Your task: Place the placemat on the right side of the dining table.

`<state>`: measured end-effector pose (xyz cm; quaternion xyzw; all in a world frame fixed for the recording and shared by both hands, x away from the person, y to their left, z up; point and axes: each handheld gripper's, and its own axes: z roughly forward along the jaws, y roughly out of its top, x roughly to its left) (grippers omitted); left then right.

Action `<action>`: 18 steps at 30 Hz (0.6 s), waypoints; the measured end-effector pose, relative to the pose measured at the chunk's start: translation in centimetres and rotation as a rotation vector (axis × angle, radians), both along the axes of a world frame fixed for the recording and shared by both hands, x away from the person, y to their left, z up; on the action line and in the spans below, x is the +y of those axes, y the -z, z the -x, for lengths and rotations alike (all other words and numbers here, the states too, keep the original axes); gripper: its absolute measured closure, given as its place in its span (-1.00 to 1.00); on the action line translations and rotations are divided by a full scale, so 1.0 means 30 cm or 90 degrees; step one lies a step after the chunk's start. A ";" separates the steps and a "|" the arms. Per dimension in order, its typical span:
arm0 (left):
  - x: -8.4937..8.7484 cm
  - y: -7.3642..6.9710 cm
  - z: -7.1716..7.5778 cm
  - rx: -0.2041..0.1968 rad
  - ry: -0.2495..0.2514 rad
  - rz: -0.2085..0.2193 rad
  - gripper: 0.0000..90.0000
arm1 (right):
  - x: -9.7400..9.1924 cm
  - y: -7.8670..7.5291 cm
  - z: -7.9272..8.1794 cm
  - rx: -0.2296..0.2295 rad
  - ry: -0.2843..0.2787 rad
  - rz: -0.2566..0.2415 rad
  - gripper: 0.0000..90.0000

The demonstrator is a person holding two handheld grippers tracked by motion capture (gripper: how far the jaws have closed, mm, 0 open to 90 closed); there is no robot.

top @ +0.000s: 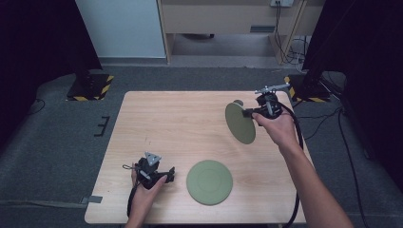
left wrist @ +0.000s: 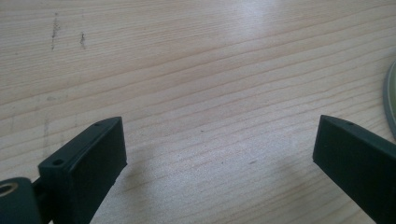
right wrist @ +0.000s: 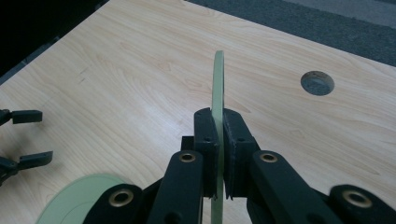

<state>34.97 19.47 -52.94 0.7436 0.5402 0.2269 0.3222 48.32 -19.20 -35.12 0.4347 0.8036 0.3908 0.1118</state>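
Observation:
Two green plates are in play. One green plate (top: 209,182) lies flat near the table's front edge; its rim (left wrist: 390,95) edges into the left gripper view and it sits at bottom left of the right gripper view (right wrist: 77,200). The other green plate (top: 240,123) is held up on edge above the table's right half, with my right gripper (top: 248,113) shut on its rim (right wrist: 217,86); the jaws pinch it from both sides (right wrist: 220,140). My left gripper (top: 169,174) rests low at the front left, just left of the flat plate, jaws open with bare wood between them (left wrist: 219,149).
The wooden table (top: 180,123) has a round cable hole (right wrist: 317,82) near its far right corner. Grey carpet surrounds it, with black stand bases (top: 90,85) marked by yellow stripes at the back left and right. Cables trail off the right side.

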 end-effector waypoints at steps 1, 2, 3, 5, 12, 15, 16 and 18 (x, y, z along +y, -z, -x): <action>0.001 0.001 -0.001 0.000 0.002 0.001 -0.95 | -0.002 -0.002 -0.006 0.000 0.003 0.000 0.91; 0.002 0.002 -0.002 0.000 0.004 0.000 -0.95 | -0.005 -0.005 -0.013 -0.001 0.005 -0.001 0.91; 0.003 0.002 -0.003 0.000 0.003 0.000 -0.94 | -0.007 -0.008 -0.019 0.000 0.008 -0.001 0.91; 0.005 0.004 -0.005 0.002 -0.001 -0.001 -0.93 | -0.009 -0.013 -0.032 0.001 0.014 0.000 0.91; 0.003 0.011 -0.009 0.015 -0.001 -0.008 -0.92 | -0.024 -0.024 -0.082 -0.003 0.033 0.011 0.91; -0.001 0.013 -0.008 0.018 0.002 -0.013 -0.91 | -0.036 -0.022 -0.103 -0.003 0.041 0.015 0.91; -0.002 0.014 -0.008 0.019 0.002 -0.013 -0.91 | -0.041 -0.022 -0.111 -0.001 0.045 0.012 0.91; -0.004 0.017 -0.010 0.023 0.002 -0.015 -0.91 | -0.051 -0.021 -0.125 0.000 0.051 0.012 0.91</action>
